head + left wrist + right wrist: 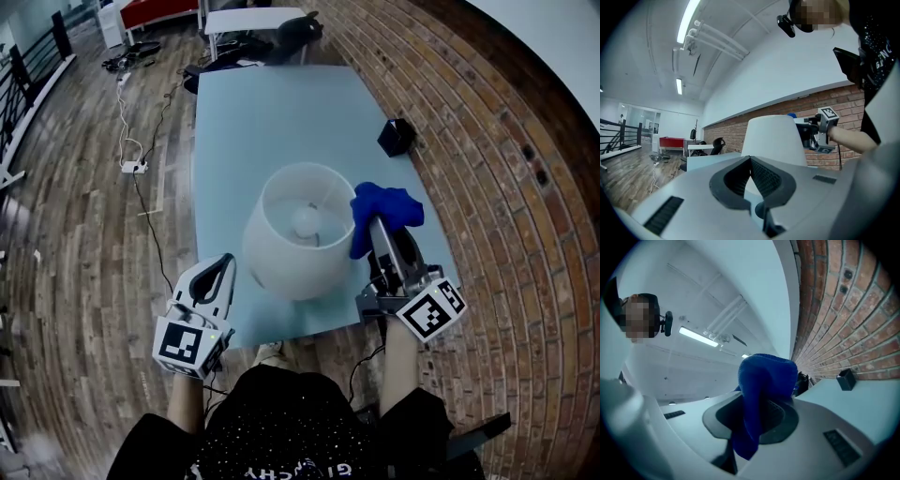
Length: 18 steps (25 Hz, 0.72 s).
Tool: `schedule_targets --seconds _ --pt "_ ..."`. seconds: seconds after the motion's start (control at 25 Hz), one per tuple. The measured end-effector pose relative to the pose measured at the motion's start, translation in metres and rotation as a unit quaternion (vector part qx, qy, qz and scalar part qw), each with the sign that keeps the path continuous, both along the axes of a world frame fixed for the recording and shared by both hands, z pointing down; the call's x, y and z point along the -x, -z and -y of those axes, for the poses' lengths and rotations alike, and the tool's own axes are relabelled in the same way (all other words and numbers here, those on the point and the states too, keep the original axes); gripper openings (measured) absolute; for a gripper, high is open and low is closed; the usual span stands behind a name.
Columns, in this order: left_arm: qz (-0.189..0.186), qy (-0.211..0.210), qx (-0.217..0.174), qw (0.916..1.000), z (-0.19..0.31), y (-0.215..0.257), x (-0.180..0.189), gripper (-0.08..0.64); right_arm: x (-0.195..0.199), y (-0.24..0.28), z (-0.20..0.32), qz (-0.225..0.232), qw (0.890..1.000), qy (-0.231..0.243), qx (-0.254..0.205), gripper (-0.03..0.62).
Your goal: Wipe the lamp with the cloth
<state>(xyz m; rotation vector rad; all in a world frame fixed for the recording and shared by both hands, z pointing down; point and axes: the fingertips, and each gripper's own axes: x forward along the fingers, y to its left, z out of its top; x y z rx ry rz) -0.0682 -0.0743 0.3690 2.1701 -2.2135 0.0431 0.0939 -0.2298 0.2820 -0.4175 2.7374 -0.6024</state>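
Gripping blue cloth (384, 208) tight in R gripper (375, 225), holding it at right rim of white lamp (281, 262), standing upright nr front edge of pale-blue table (272, 112), holding L gripper (223, 264) pinched shut, empty, just left of lamp, w/ black box (397, 137) at table's far right edge.
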Motion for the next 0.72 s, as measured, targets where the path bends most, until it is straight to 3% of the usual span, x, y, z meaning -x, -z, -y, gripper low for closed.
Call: schedule_targets --seconds 0.24,0.44,0.72 --pt "0.004 -0.006 0.009 0.9999 0.01 -0.006 0.013 0.009 0.004 -0.03 0.018 -0.014 0.999 -0.02 0.023 0.074" --pt "0.004 -0.005 0.01 0.9999 0.02 -0.01 0.028 0.009 0.007 -0.055 0.032 -0.021 0.998 -0.01 0.05 0.074" --pt "-0.003 -0.002 0.02 0.9998 0.044 -0.019 0.051 0.009 0.006 -0.112 0.056 -0.095 0.992 -0.027 0.08 0.074"
